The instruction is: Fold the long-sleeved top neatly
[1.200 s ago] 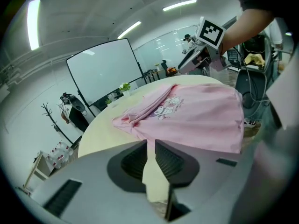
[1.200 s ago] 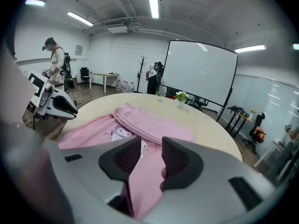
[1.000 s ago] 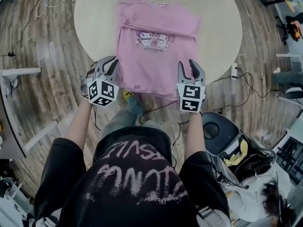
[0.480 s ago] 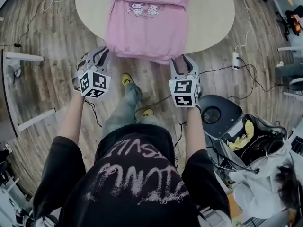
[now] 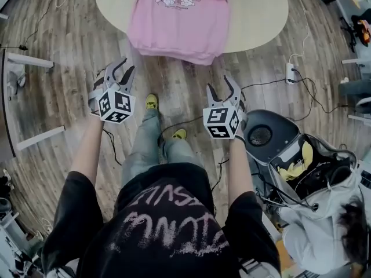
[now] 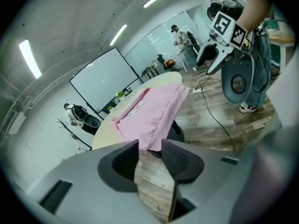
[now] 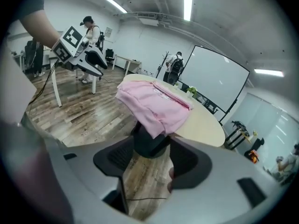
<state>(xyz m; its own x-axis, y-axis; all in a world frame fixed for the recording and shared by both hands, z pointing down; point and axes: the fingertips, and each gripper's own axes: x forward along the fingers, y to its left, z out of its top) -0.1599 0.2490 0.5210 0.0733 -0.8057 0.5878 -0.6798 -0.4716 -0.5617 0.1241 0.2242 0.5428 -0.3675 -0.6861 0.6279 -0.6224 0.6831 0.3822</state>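
Observation:
The pink long-sleeved top (image 5: 179, 22) lies folded on the round beige table (image 5: 255, 16), printed side up, its near hem hanging over the table's edge. My left gripper (image 5: 120, 69) hangs over the wood floor, short of the hem. Its jaws are opening with nothing between them. My right gripper (image 5: 220, 88) is also over the floor, below the hem's right corner, jaws opening and empty. The left gripper view shows the top (image 6: 149, 111) beyond the empty jaws (image 6: 150, 148). In the right gripper view the top (image 7: 154, 101) drapes above the table's dark pedestal.
A grey round-backed chair (image 5: 261, 138) stands right of my right gripper, with a person in a light hoodie (image 5: 324, 225) beyond it. A power strip (image 5: 287, 71) and cables lie on the floor. White desk legs (image 5: 35, 62) stand at the left.
Both grippers have let go of the top's hem and drawn back from the table, over the floor, with jaws wider apart. The top stays on the table, hem over the edge.

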